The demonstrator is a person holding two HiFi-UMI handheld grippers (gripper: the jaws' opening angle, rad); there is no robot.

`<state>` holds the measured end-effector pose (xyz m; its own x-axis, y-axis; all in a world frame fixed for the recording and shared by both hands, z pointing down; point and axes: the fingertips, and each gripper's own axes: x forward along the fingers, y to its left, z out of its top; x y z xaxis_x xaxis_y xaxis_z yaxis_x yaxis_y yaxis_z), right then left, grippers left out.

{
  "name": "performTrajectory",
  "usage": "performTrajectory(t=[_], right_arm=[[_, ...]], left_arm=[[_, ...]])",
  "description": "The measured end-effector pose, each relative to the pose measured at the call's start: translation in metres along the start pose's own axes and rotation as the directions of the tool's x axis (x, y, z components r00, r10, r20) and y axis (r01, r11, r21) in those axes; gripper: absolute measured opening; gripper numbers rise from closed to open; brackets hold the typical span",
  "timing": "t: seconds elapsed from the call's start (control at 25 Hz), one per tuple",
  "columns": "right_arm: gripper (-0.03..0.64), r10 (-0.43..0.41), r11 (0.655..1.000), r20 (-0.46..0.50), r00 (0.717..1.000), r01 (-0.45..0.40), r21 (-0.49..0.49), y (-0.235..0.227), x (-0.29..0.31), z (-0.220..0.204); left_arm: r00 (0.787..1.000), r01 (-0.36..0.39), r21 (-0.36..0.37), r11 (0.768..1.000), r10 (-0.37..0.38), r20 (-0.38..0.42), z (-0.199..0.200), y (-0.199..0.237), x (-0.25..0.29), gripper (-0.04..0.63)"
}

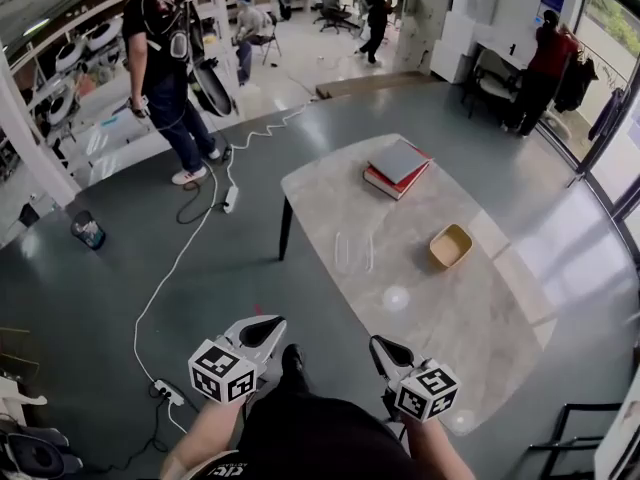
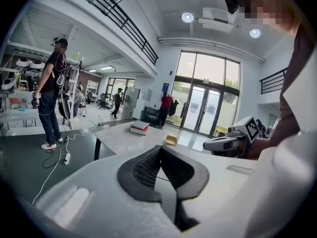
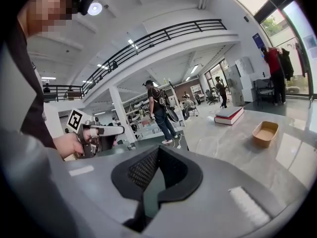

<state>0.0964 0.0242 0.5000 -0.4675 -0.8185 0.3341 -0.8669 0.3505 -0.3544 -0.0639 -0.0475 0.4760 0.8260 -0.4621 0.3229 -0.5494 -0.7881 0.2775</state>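
Note:
I hold both grippers low, close to my body, short of the near end of a pale stone table [image 1: 470, 318]. My left gripper [image 1: 265, 330] hangs over the floor to the left of the table, its jaws shut on nothing. My right gripper [image 1: 388, 350] is at the table's near edge, also shut and empty. In the left gripper view the left gripper [image 2: 159, 150] points toward the table, with the right gripper [image 2: 233, 140] beside it. On the table lie a tan tray [image 1: 450, 245], a clear container [image 1: 352, 252] and a stack of books [image 1: 397, 166].
A person [image 1: 165, 68] with gear stands on the floor at the far left. A white cable [image 1: 190, 258] runs to a power strip [image 1: 168, 392] near my left side. A small bin [image 1: 88, 230] stands left; a black chair frame [image 1: 575, 438] at the lower right.

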Motion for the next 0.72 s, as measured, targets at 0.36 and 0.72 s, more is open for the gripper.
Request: performTrajectory(t=[0.36,0.72], right_arm=[[0.002,-0.080,0.996,-0.030,0.996,0.081,0.033,-0.043,0.104,0.051],[0.016,-0.161,0.985,-0.087,0.983,0.166,0.045,-0.083,0.215,0.071]], left_arm=[[0.997,0.078,0.052,0.996,-0.078,-0.004,0.062,0.095,0.058,-0.003],[0.982,0.184,0.090,0.979,-0.179,-0.066,0.074,0.186,0.104,-0.003]])
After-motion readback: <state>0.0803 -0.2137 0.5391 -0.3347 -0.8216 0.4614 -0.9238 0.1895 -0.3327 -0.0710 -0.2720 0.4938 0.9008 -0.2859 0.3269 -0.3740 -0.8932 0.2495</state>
